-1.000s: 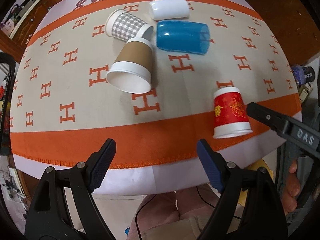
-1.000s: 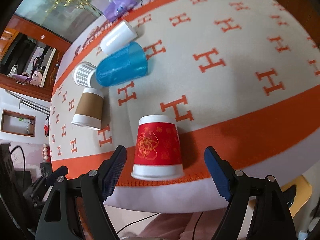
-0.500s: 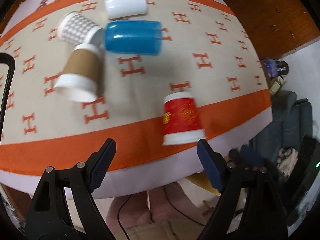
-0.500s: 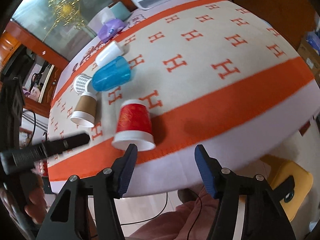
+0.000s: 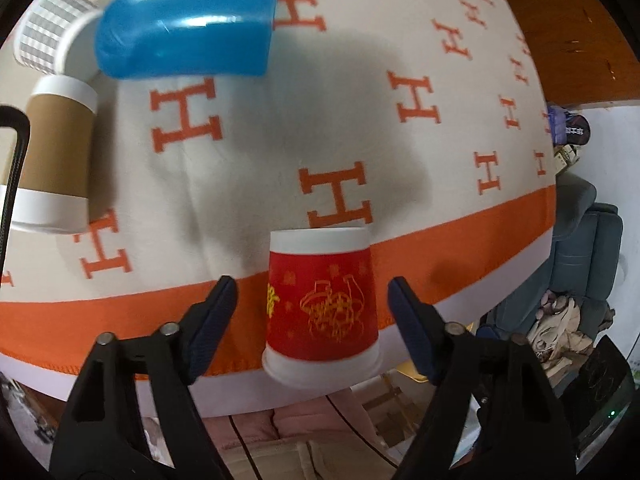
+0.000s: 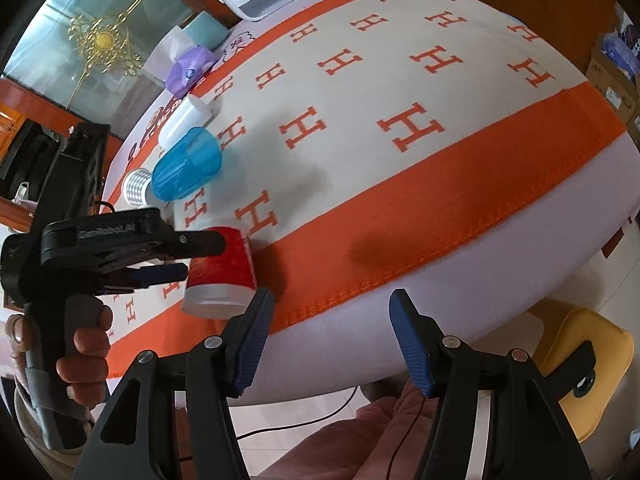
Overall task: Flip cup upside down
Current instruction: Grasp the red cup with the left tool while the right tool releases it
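The left claw (image 5: 312, 312) is spread wide, its two blue-padded fingers (image 5: 214, 320) flanking the red cup (image 5: 322, 308) on either side with a clear gap between each pad and the cup wall, so nothing is pinched. From the right wrist view that same left claw (image 6: 200, 256) reaches in from the left, one finger crossing in front of the red cup (image 6: 222, 272), with the person's left hand (image 6: 86, 344) wrapped round its grey handle. The red cup stands mouth down, white rim at the bottom and white base up, on the orange band of the tablecloth close to the near edge of the surface (image 6: 400, 304). The right claw (image 6: 332, 340) is also spread and holds nothing, hanging just off the near edge of the surface, to the right of the red cup and apart from it. Farther back on the cream cloth with orange H marks (image 5: 340, 196), several cups lie on their sides in a cluster: a blue plastic cup (image 5: 188, 24), a checked paper cup (image 5: 50, 32) touching it at the left, a brown-sleeved paper cup (image 5: 56, 152) just below those, and a white cup (image 6: 184, 120) behind the blue one. A yellow stool (image 6: 588, 364) sits below the surface at the right.
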